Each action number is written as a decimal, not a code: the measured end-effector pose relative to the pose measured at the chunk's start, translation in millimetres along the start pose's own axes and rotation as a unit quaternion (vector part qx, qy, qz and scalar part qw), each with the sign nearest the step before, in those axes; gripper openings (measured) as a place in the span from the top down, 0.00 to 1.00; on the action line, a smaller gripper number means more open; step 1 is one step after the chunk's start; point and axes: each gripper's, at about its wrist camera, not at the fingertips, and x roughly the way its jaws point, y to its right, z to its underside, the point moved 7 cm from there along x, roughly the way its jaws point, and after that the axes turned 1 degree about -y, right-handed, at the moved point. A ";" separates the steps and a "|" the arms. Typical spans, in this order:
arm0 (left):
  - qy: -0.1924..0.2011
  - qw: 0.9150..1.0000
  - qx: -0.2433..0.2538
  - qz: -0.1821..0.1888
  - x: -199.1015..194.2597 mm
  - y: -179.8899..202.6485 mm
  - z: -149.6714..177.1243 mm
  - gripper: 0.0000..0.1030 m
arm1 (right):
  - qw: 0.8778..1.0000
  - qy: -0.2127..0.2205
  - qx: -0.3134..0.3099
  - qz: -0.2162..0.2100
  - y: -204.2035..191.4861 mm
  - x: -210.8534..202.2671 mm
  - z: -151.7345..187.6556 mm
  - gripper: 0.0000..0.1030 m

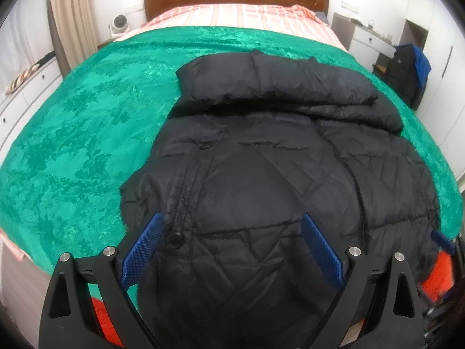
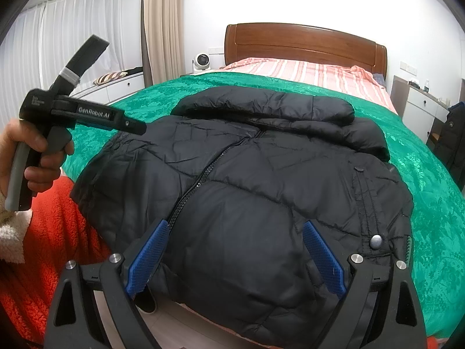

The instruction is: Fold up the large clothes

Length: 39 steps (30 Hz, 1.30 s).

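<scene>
The person's hand (image 2: 27, 157) holds the left gripper (image 1: 232, 232) spread wide over the black puffer jacket (image 2: 247, 180), gripping nothing. The jacket lies zipper-up on the green blanket (image 1: 72, 145), its hem at the bed's near edge. The right gripper (image 2: 235, 240) gapes too, empty. Looks like the fold hasn't started; next, each should pinch a hem corner.

Black puffer jacket (image 2: 247, 180) spread zipped on green bedspread (image 2: 430, 197); right hand-held gripper (image 2: 235, 258) poised wide open above hem; left hand-held gripper (image 2: 87, 113) raised in hand (image 2: 26, 154) beside red fleece sleeve (image 2: 52, 232).
</scene>
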 end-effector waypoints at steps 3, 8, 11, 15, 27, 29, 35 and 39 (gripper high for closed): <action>-0.008 1.000 -0.013 0.000 -6.3 -18.9 6.6 0.06 | 0.999 0.007 0.048 0.006 37.9 -17.4 -9.3 0.10; -0.037 0.996 -0.076 0.030 -9.1 -72.6 32.6 0.06 | 0.986 -0.018 0.141 0.088 162.0 -61.8 -1.5 0.06; -0.080 0.990 -0.099 0.063 7.4 -83.8 53.5 0.06 | 0.972 -0.103 0.201 0.060 205.9 -60.9 39.1 0.06; -0.143 0.979 -0.114 0.089 38.8 -83.5 82.4 0.06 | 0.937 -0.173 0.296 -0.073 196.7 -39.6 84.3 0.06; -0.169 0.970 -0.097 0.144 26.5 -70.5 96.3 0.83 | 0.937 -0.255 0.214 -0.107 151.4 -6.2 84.6 0.79; -0.174 0.969 -0.088 0.153 8.6 -66.4 103.5 0.84 | 0.938 -0.258 0.205 -0.110 149.9 -24.7 81.1 0.80; -0.179 0.956 -0.100 0.212 -57.9 -66.5 104.3 0.86 | 0.901 -0.250 0.302 -0.189 156.3 -80.4 75.5 0.82; -0.100 0.952 -0.117 0.266 -93.1 -77.1 12.3 0.86 | 0.895 -0.139 0.343 -0.250 199.8 -100.3 -16.0 0.82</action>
